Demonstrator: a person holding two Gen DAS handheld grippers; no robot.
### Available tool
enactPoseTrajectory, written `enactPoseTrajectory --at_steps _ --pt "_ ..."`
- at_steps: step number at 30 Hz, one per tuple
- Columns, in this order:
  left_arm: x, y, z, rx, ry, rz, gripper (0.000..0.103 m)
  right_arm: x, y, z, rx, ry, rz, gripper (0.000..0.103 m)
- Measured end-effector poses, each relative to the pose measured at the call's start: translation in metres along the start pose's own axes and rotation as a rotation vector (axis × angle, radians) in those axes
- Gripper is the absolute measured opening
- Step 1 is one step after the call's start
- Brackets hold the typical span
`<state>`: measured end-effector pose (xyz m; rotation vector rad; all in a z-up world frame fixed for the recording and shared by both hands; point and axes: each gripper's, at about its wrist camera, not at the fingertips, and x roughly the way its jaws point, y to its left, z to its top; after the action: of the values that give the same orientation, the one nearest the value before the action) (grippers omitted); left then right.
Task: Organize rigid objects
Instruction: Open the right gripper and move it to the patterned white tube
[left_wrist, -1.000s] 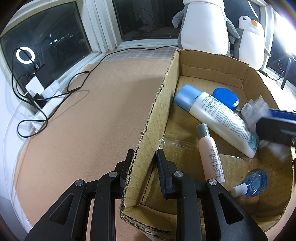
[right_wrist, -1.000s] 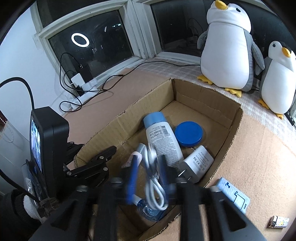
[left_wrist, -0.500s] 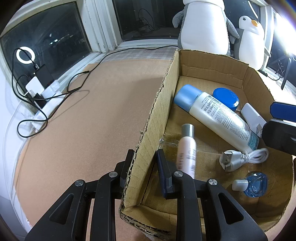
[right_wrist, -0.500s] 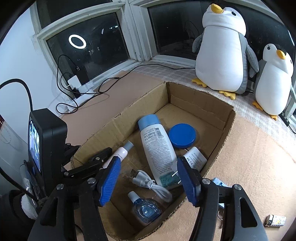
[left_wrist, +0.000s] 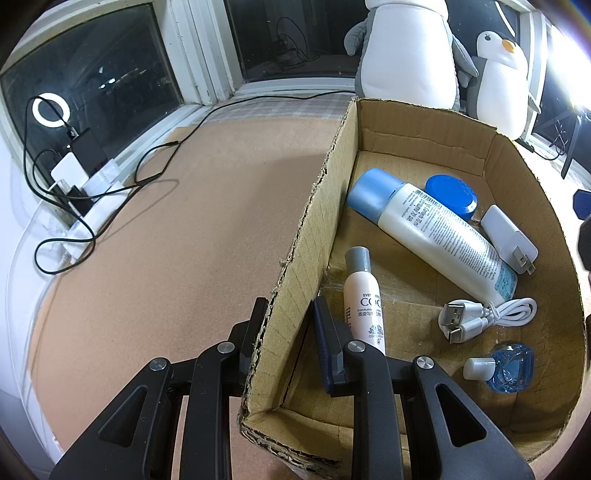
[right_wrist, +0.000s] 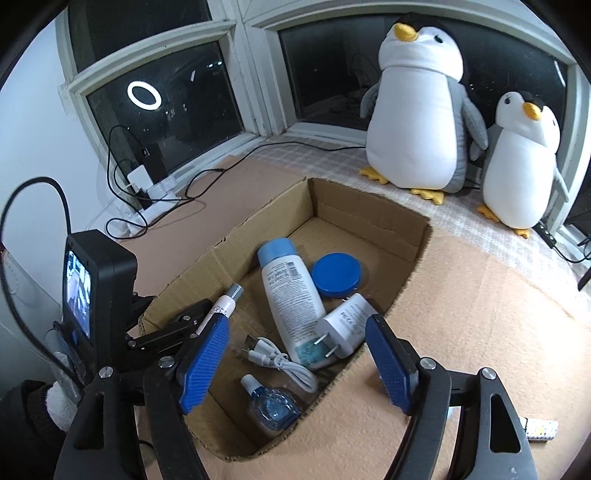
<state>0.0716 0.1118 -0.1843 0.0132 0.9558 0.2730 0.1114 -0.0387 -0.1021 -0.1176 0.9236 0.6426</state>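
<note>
Left gripper clamps box wall; right gripper spread, "COCO" bottle

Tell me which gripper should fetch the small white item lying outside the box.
Right. The right gripper is open and empty, and the small white item lies on the mat by its side. The left gripper is clamped on the cardboard box wall, steadying it.

Two bottles, one jar, charger, cable, sanitizer; two penguins.
</note>
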Motion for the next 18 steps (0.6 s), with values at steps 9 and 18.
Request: enactPoseTrajectory --at_steps 9,18 --pt "0.000 0.000 0.000 0.000 0.000 0.000 0.023 -0.029 -0.021 -0.009 0.050 -0.035 -0.037 0.076" --pt "0.000 0.000 0.000 0.001 0.000 0.000 0.023 -0.065 -0.073 -0.042 0.197 -0.051 -0.123 0.076"
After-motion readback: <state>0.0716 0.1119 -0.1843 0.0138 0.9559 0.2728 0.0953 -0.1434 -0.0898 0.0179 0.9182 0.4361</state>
